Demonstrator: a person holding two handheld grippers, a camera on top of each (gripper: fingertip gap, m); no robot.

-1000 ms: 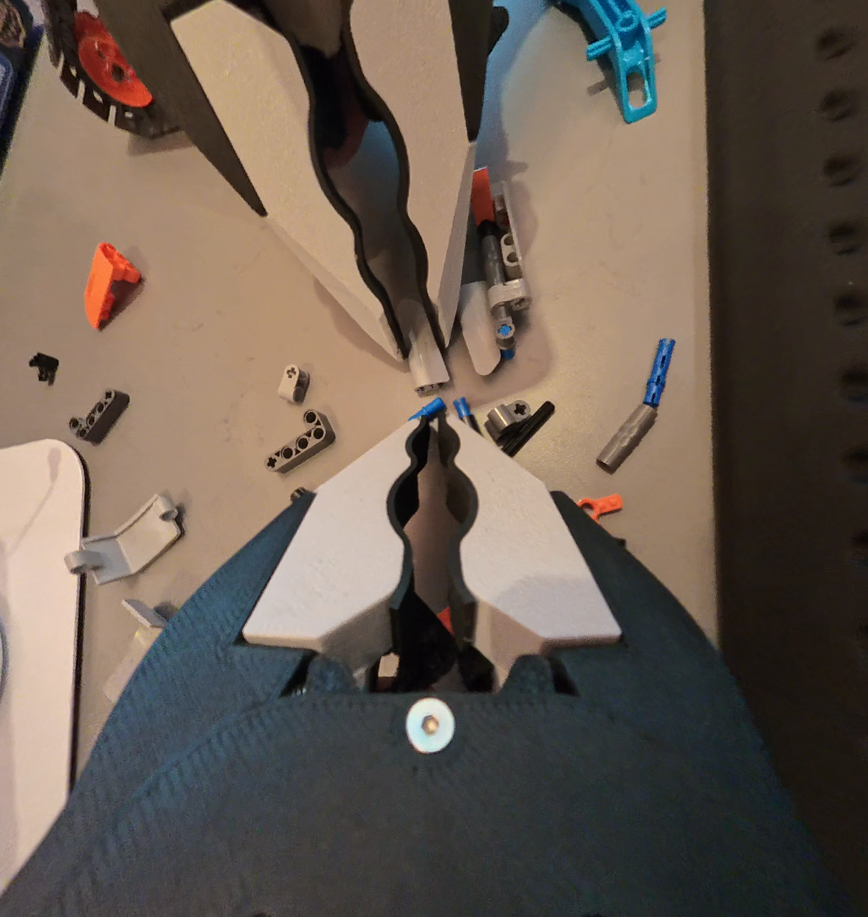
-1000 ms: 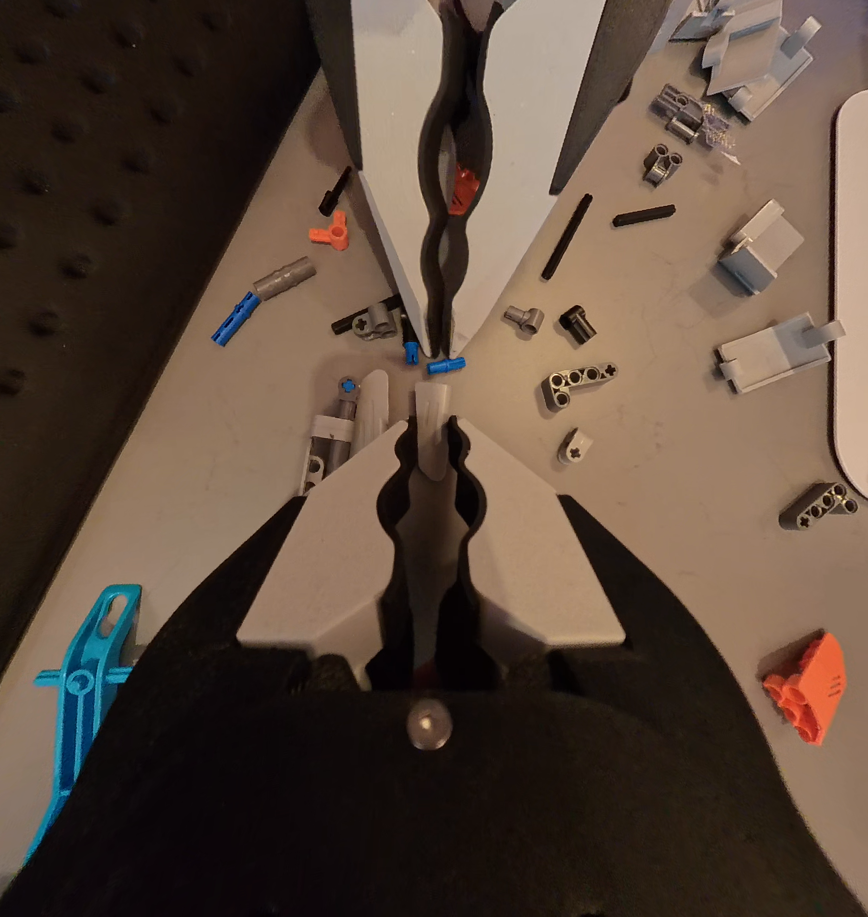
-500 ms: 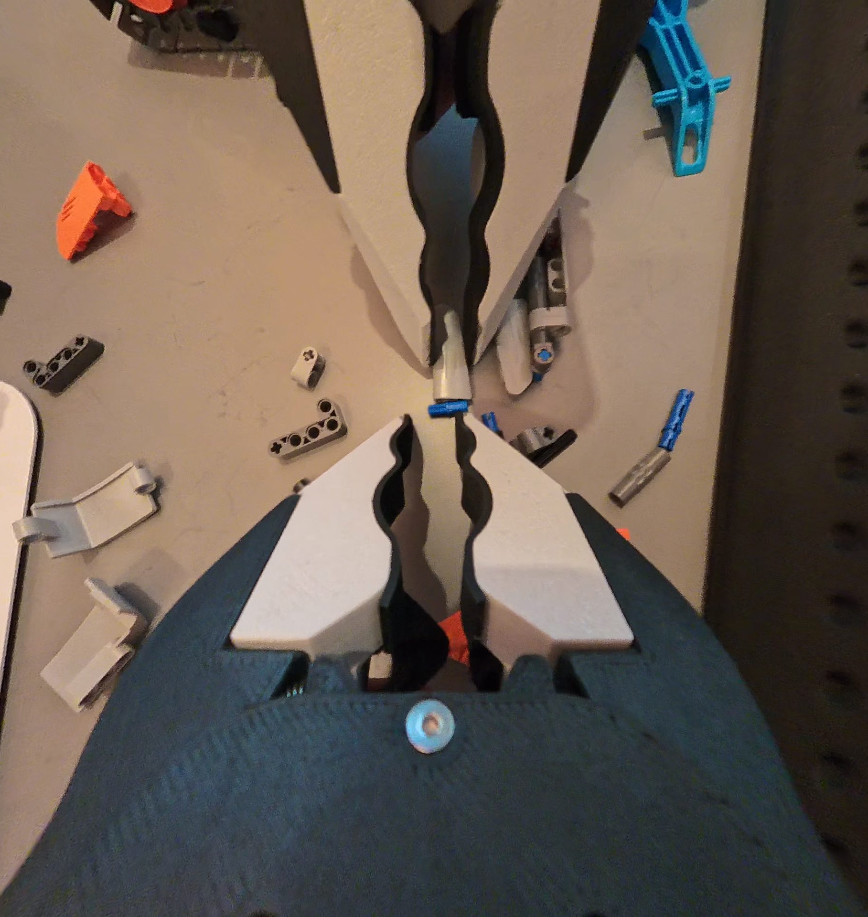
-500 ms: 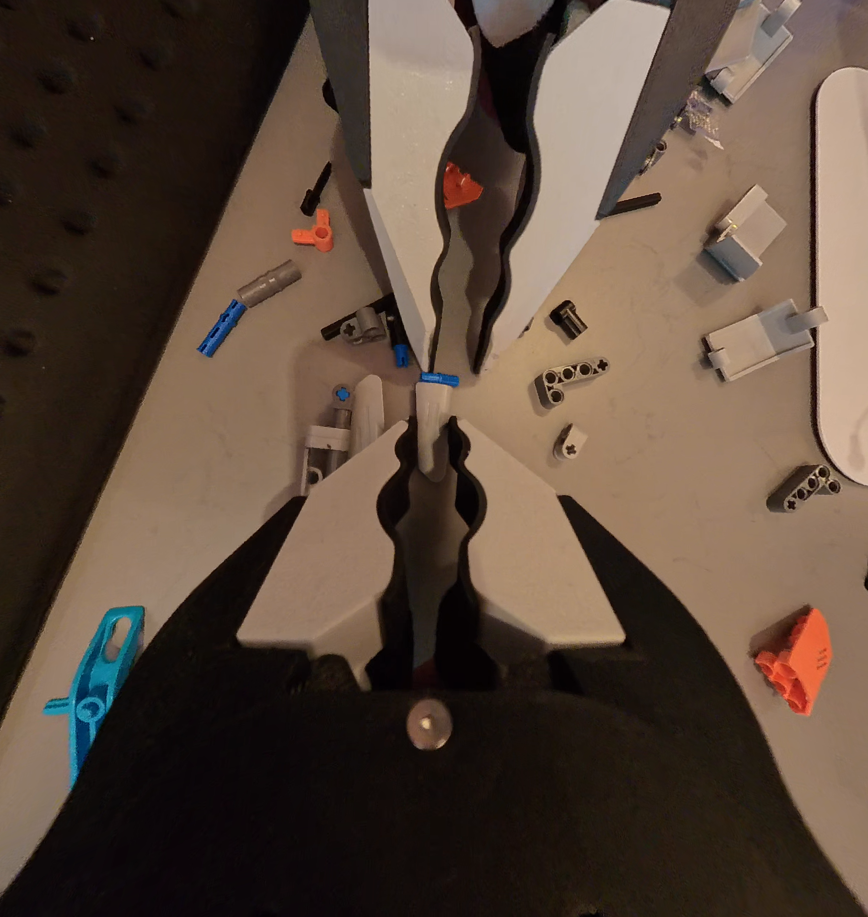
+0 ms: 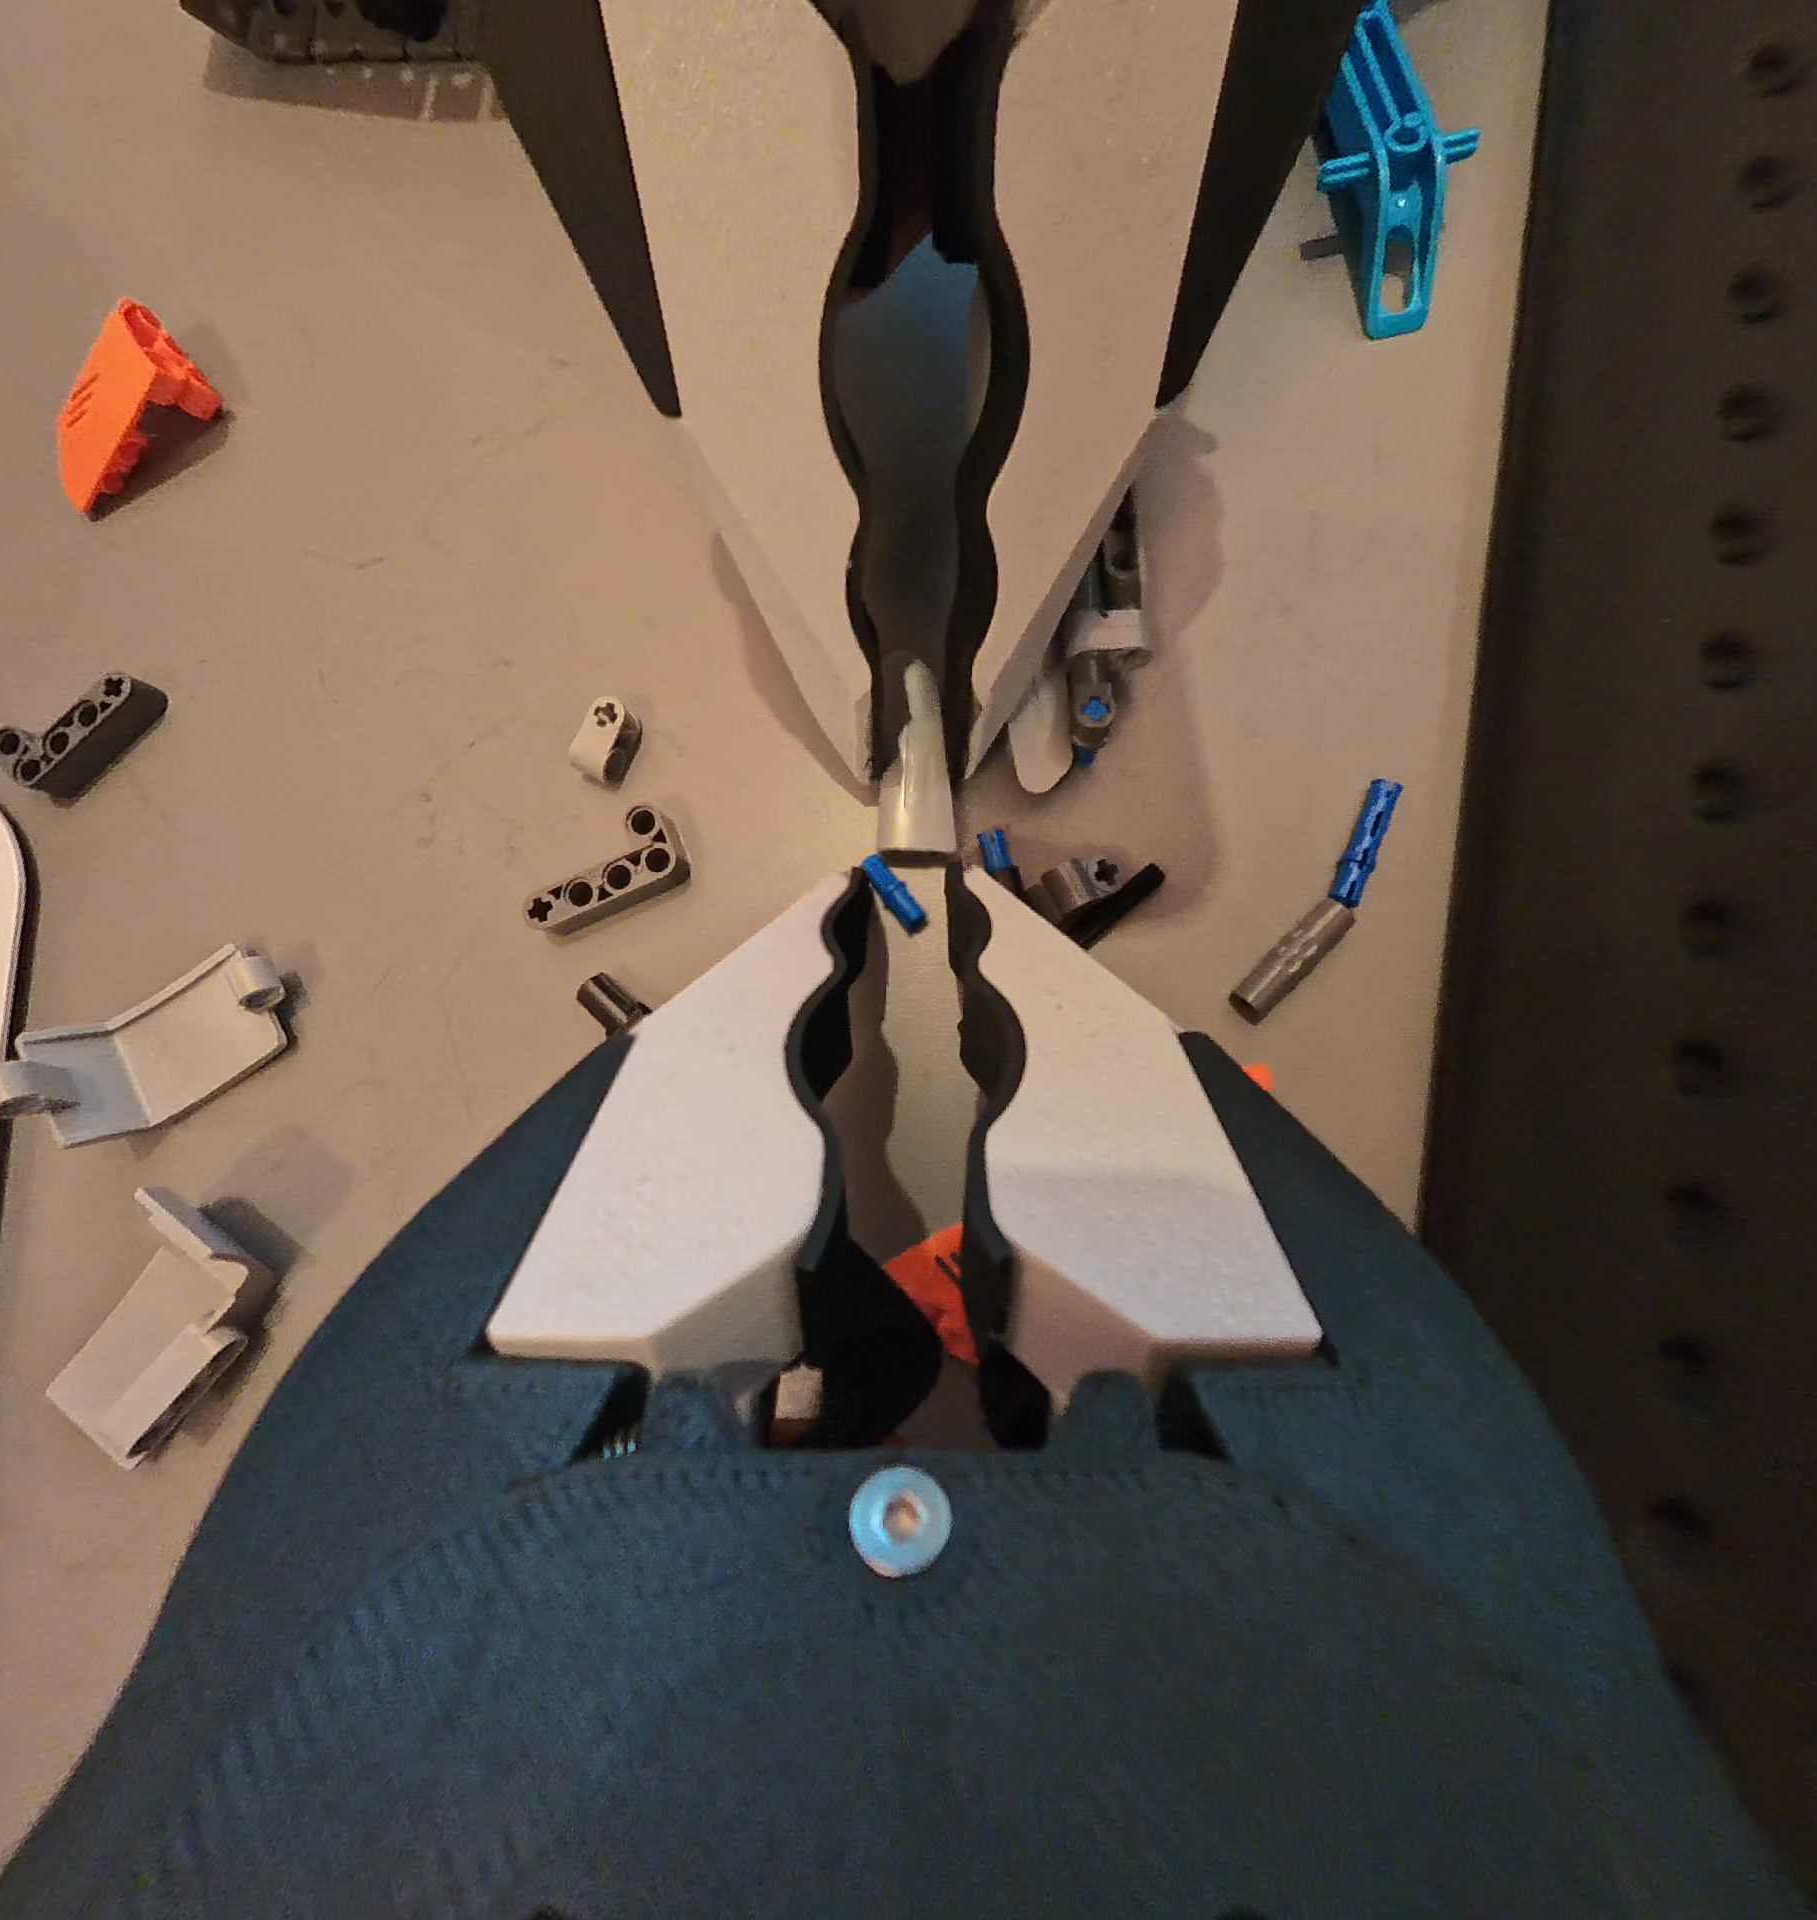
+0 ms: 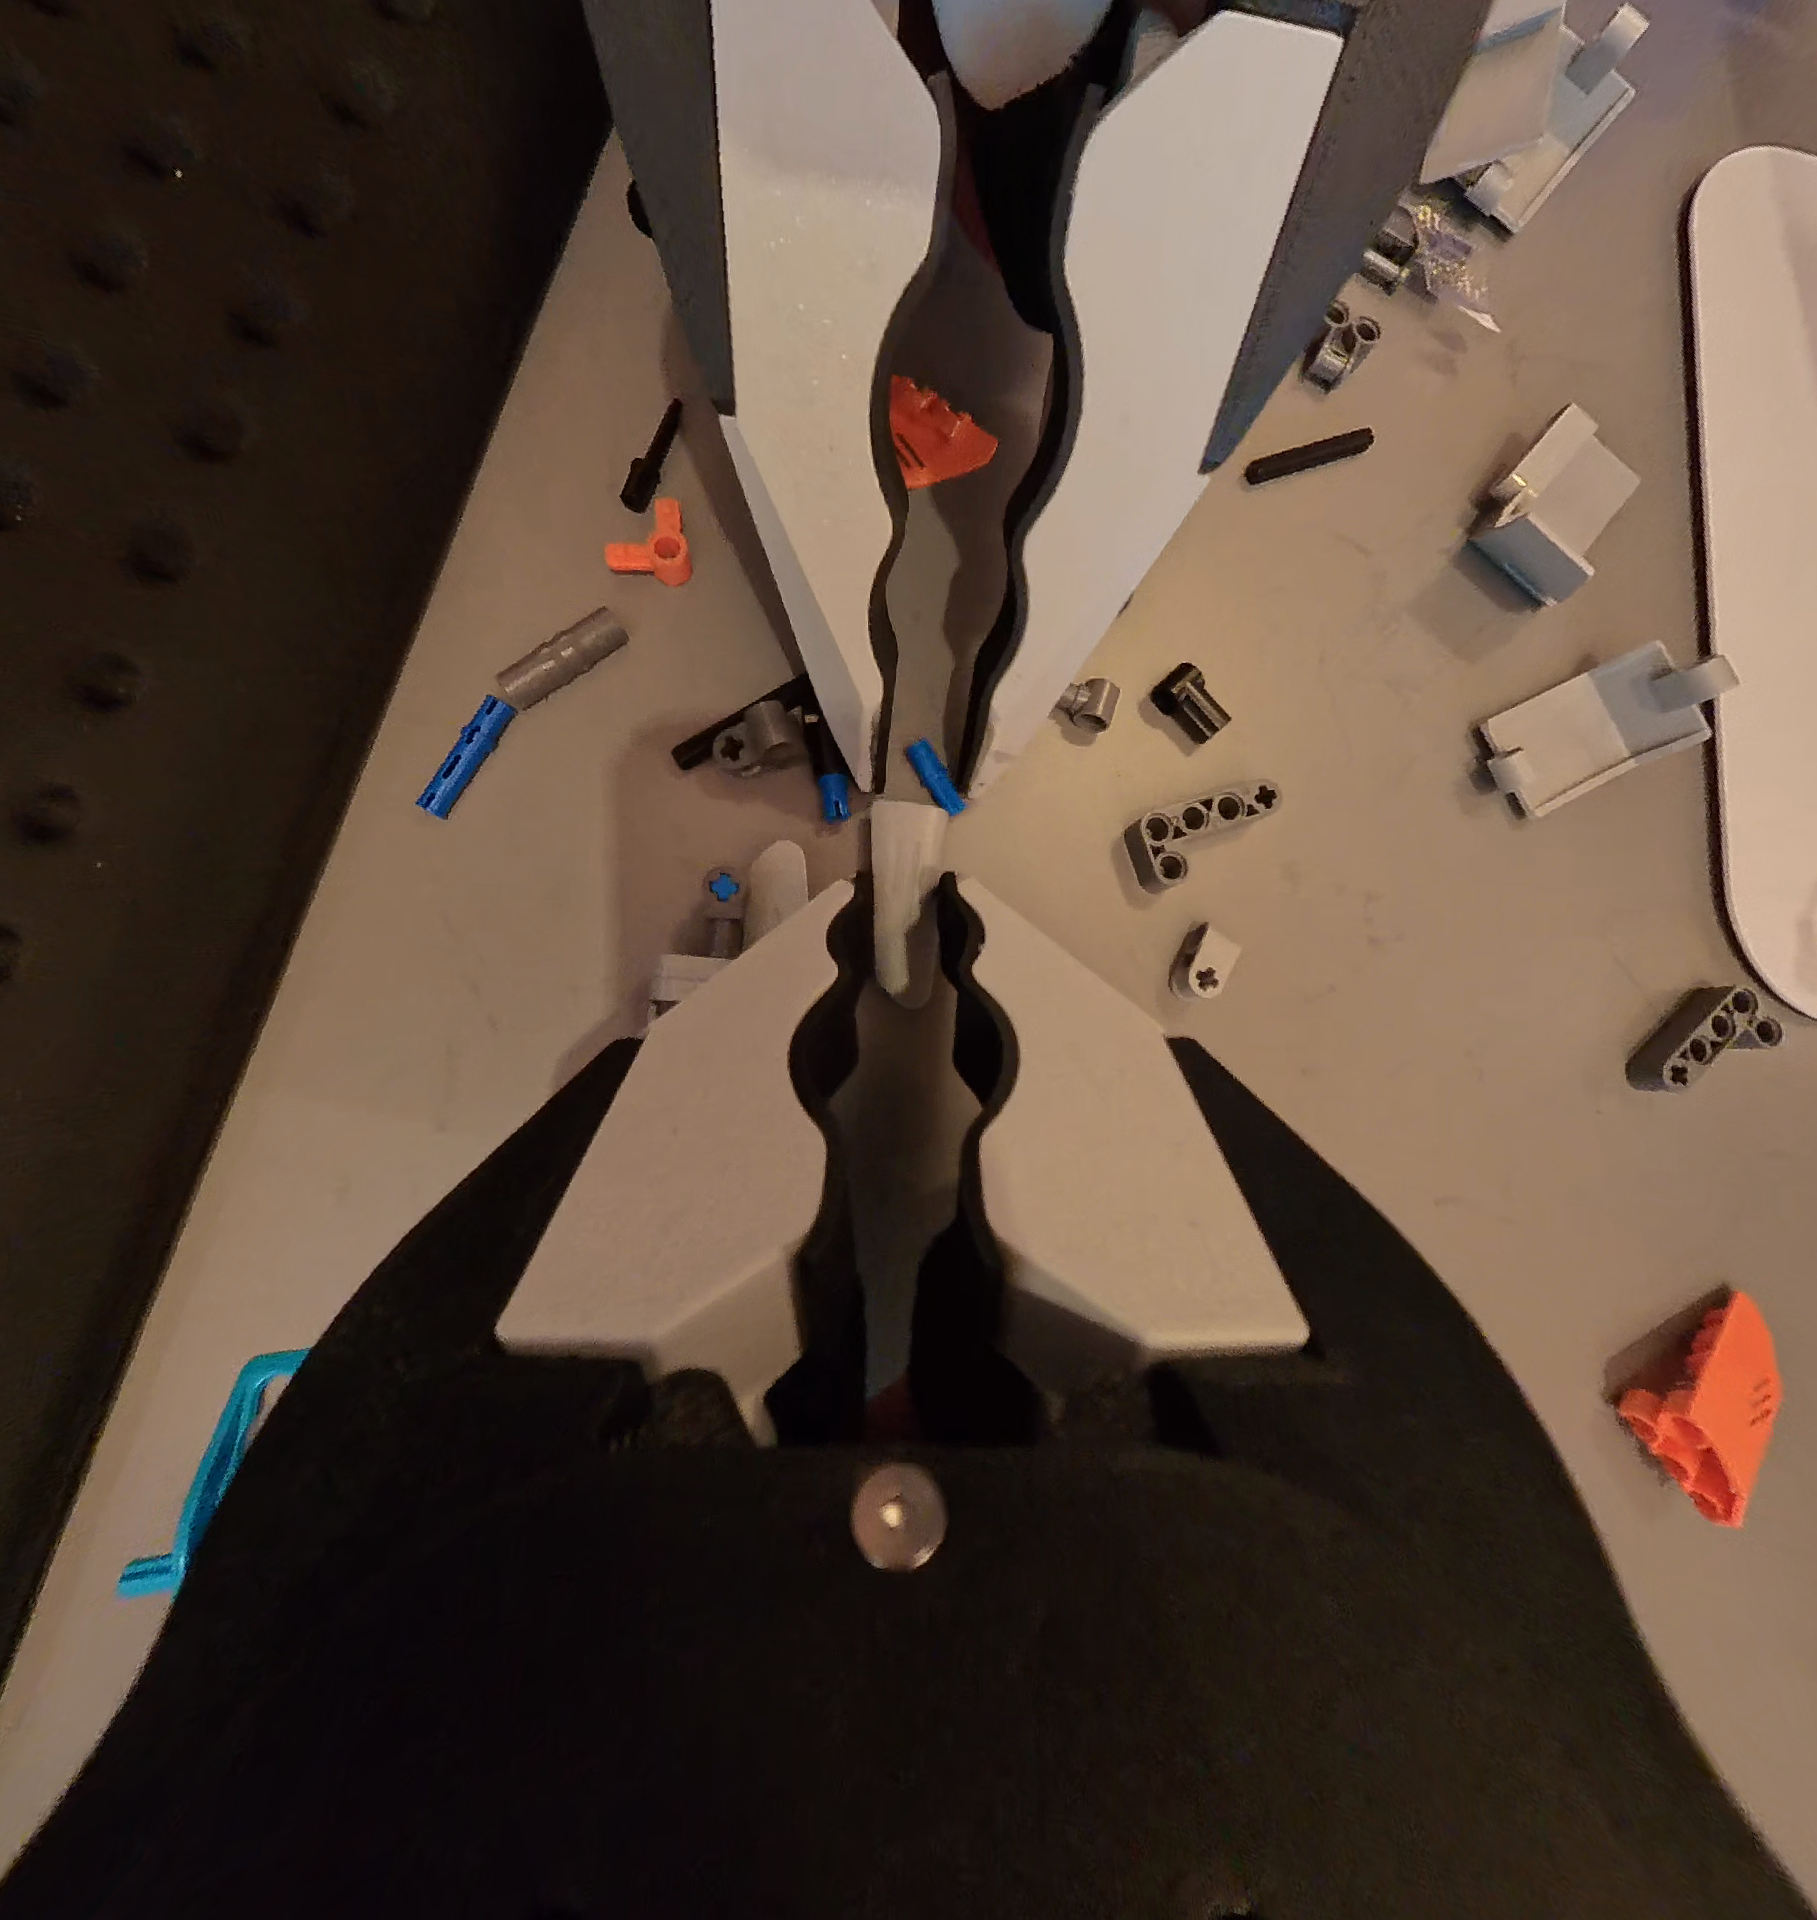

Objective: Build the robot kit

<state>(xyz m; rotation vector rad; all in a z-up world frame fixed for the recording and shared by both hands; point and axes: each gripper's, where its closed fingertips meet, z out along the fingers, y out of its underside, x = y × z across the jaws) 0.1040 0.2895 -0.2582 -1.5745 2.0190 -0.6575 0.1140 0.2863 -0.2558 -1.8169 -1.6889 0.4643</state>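
The left gripper (image 5: 904, 883) has its fingers a little apart, with a narrow gap down the middle. A short blue pin (image 5: 891, 891) sits tilted in that gap at the very tips, against the left finger; whether it is pinched cannot be told. Tip to tip with it, the right gripper (image 6: 899, 883) is clamped on one pale grey tapered piece (image 6: 899, 914), whose wide end juts out and meets the blue pin.

Just beside the tips lie a second short blue pin (image 5: 995, 847) and a grey connector on a black axle (image 5: 1096, 888). A third, longer blue pin (image 5: 1363, 840) is plugged into a grey sleeve near the dark studded mat (image 5: 1662, 935) that borders the table (image 5: 416, 520).

Farther out there are:
- two dark grey L-shaped beams (image 5: 613, 868) (image 5: 78, 732)
- one small pale connector (image 5: 605, 736)
- two light grey panels (image 5: 145, 1049) (image 5: 156, 1340)
- two orange wedge pieces, one in the open (image 5: 130, 405) and one under the left gripper (image 5: 935, 1288)
- one small orange connector (image 6: 655, 551)
- one loose black axle (image 6: 1307, 455)
- one turquoise piece (image 5: 1387, 177)

A white rounded board (image 6: 1787, 520) lies at the table's edge, opposite the mat.
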